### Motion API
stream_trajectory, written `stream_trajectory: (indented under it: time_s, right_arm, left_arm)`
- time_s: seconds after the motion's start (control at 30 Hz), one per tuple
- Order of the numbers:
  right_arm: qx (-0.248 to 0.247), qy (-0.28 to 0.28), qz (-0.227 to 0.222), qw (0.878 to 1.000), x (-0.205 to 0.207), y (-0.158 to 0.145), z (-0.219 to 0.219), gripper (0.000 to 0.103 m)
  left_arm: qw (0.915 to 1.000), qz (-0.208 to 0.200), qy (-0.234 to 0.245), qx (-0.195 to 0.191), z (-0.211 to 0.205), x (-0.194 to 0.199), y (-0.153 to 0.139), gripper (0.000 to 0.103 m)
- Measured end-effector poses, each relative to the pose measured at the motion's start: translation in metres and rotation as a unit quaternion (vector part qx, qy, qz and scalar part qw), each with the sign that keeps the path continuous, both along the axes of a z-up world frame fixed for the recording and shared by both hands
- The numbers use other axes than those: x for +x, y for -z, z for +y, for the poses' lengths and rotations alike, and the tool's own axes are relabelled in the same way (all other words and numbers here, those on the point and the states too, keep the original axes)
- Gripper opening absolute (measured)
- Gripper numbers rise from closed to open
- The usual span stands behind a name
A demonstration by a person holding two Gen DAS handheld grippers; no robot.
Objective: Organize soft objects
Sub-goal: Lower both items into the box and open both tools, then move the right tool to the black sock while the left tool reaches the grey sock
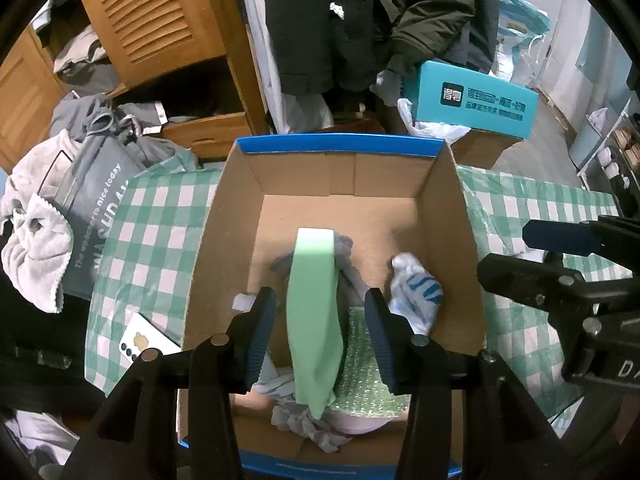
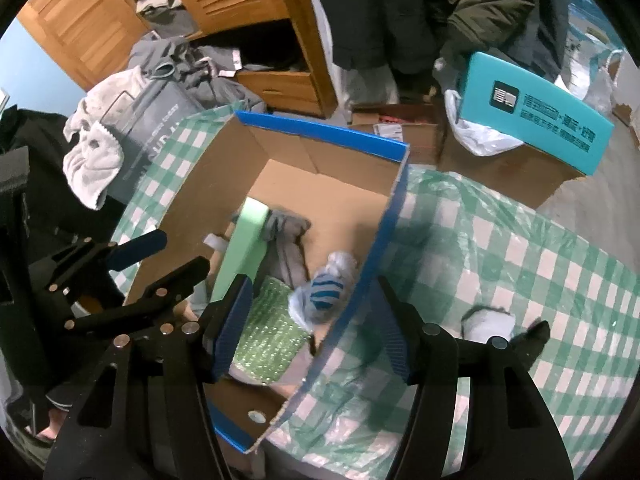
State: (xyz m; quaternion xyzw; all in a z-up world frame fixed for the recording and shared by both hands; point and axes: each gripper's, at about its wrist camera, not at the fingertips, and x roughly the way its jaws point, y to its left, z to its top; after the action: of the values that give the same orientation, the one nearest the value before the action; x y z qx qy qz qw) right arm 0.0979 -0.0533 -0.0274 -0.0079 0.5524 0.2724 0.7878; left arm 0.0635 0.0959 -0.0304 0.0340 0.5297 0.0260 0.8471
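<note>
An open cardboard box [image 1: 448,216] with a blue rim stands on the checked tablecloth. Inside lie a pale green foam slab [image 1: 314,300], grey cloth [image 1: 344,248], a white and blue striped sock [image 1: 418,288] and green bubble wrap [image 1: 360,364]. My left gripper [image 1: 320,294] hangs open over the box, one finger on each side of the foam slab with gaps showing. My right gripper [image 2: 313,280] is open and straddles the box's right wall [image 2: 384,216], one finger inside over the bubble wrap [image 2: 268,336], the other outside. The striped sock [image 2: 326,288] lies just beyond it.
A pale grey soft item [image 2: 488,326] and a dark one [image 2: 536,336] lie on the tablecloth [image 2: 520,264] right of the box. A white phone [image 1: 148,340] lies left of it. A grey bag with a towel [image 1: 36,248] stands at the left, a teal box [image 1: 472,100] behind.
</note>
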Motion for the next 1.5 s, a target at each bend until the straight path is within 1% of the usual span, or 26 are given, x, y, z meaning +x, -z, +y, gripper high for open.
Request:
stream_trajectory:
  time_s: [0.13, 0.47, 0.7, 0.83, 1.07, 1.2, 1.5]
  right_arm:
    - [-0.002, 0.009, 0.002, 1.000, 0.001, 0.001, -0.009, 0.062]
    - [-0.004, 0.040, 0.009, 0.999, 0.004, 0.007, -0.043, 0.064]
    - [-0.003, 0.065, 0.010, 0.998, 0.002, 0.008, -0.070, 0.065]
    - [-0.003, 0.084, 0.011, 0.996, 0.002, 0.010, -0.091, 0.066]
    - [-0.006, 0.118, 0.014, 0.993, 0.001, 0.016, -0.129, 0.066]
    - [-0.017, 0.136, 0.014, 0.990, -0.001, 0.022, -0.150, 0.066]
    - [-0.024, 0.170, 0.023, 0.985, -0.002, 0.034, -0.190, 0.066]
  left_arm:
    - [1.0000, 0.001, 0.007, 0.003, -0.008, 0.001, 0.000, 0.047]
    - [0.9996, -0.002, 0.027, 0.001, -0.031, 0.003, -0.004, 0.056]
    - [0.9989, -0.003, 0.048, 0.002, -0.054, 0.005, -0.008, 0.056]
    - [0.9983, -0.001, 0.059, 0.000, -0.068, 0.006, -0.008, 0.059]
    - [0.9965, 0.007, 0.083, -0.005, -0.099, 0.008, -0.007, 0.059]
    - [0.9951, 0.009, 0.098, -0.004, -0.117, 0.008, -0.005, 0.059]
    - [0.9909, 0.030, 0.131, -0.003, -0.160, 0.013, 0.007, 0.060]
